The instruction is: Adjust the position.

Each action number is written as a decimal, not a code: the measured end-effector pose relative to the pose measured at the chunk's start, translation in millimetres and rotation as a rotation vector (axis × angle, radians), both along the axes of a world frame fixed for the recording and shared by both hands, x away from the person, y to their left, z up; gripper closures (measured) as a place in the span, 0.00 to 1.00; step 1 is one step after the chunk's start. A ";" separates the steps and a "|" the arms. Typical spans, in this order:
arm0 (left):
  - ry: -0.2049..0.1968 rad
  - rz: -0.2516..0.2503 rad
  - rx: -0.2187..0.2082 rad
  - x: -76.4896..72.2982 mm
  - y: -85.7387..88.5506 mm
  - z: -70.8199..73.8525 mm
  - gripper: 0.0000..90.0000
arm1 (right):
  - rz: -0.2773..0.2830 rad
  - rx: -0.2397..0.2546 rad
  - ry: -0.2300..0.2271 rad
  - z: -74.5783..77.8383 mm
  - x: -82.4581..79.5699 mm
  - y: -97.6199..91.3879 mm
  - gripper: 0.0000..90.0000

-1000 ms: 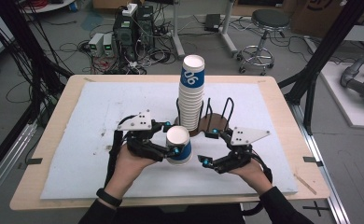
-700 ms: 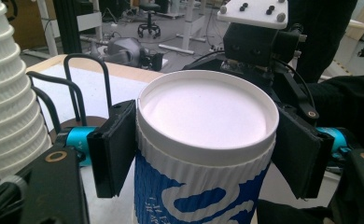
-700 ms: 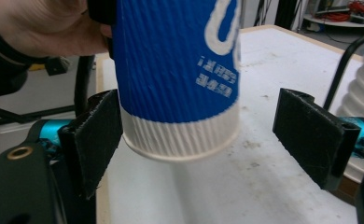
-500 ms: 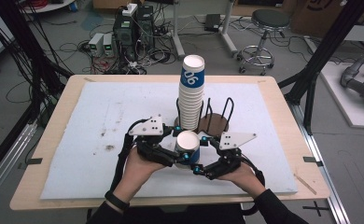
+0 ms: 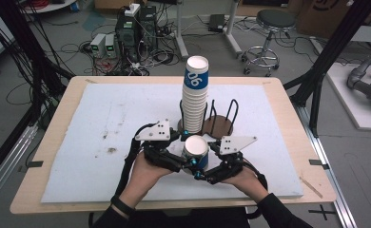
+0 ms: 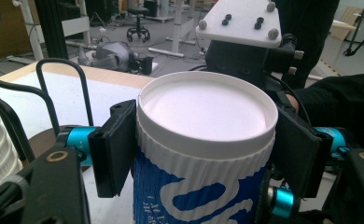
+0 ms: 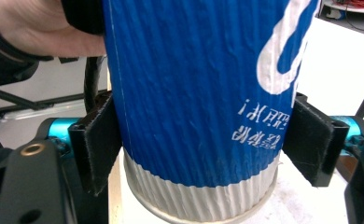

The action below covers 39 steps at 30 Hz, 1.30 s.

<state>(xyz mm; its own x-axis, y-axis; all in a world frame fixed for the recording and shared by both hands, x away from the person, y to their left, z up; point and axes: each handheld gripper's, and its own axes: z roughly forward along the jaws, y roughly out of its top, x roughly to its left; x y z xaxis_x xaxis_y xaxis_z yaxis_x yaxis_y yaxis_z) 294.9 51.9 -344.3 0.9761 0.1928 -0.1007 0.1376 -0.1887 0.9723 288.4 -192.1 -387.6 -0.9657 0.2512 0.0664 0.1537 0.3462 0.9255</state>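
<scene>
High view, cup: a blue-and-white ribbed paper cup is held upside down, white base up, above the white mat, at 6 o'clock from the wire cup rack.
High view, stack: a tall stack of paper cups stands on the rack at 12 o'clock from the held cup.
High view, left gripper: comes in from 8 o'clock and meets the cup's side.
High view, right gripper: comes in from 4 o'clock, at the cup's lower part.
Left gripper view, grip: the black pads pinch the cup just below its white upper rim, at 9 and 3 o'clock.
Left gripper view, beyond: the right gripper's grey plate at 12 o'clock.
Right gripper view, grip: the jaws have just been closing, the cup between them; the pads touch the blue wall at 9 and 3 o'clock, just above the white band.
Right gripper view, hand: the person's hand at 10 o'clock.
</scene>
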 end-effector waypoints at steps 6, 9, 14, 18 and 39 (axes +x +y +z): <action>0.008 -0.012 0.053 -0.5 1.4 8.3 0.25 | 0.008 -0.023 -0.016 2.8 1.6 -3.6 0.27; -0.005 -0.014 0.110 -1.4 2.3 15.3 0.22 | 0.003 -0.023 -0.020 4.3 1.7 -5.5 0.27; -0.054 -0.048 0.262 -7.1 -1.8 26.9 0.22 | 0.041 -0.123 -0.046 5.0 -0.8 -1.5 0.27; -0.069 -0.047 0.350 -10.7 -7.6 27.2 0.22 | 0.058 -0.180 -0.075 4.2 -1.3 1.9 0.27; -0.053 -0.055 0.072 2.0 9.9 15.6 0.32 | 0.024 0.010 -0.001 13.0 4.6 -22.0 0.17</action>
<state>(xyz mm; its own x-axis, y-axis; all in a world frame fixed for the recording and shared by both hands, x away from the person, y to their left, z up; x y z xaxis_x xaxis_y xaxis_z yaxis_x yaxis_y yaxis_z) 296.9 61.8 -328.7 0.9890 0.1436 -0.0361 0.0734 -0.2641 0.9617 292.9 -214.1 -374.6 -0.9714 0.2277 0.0678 0.1446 0.3407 0.9290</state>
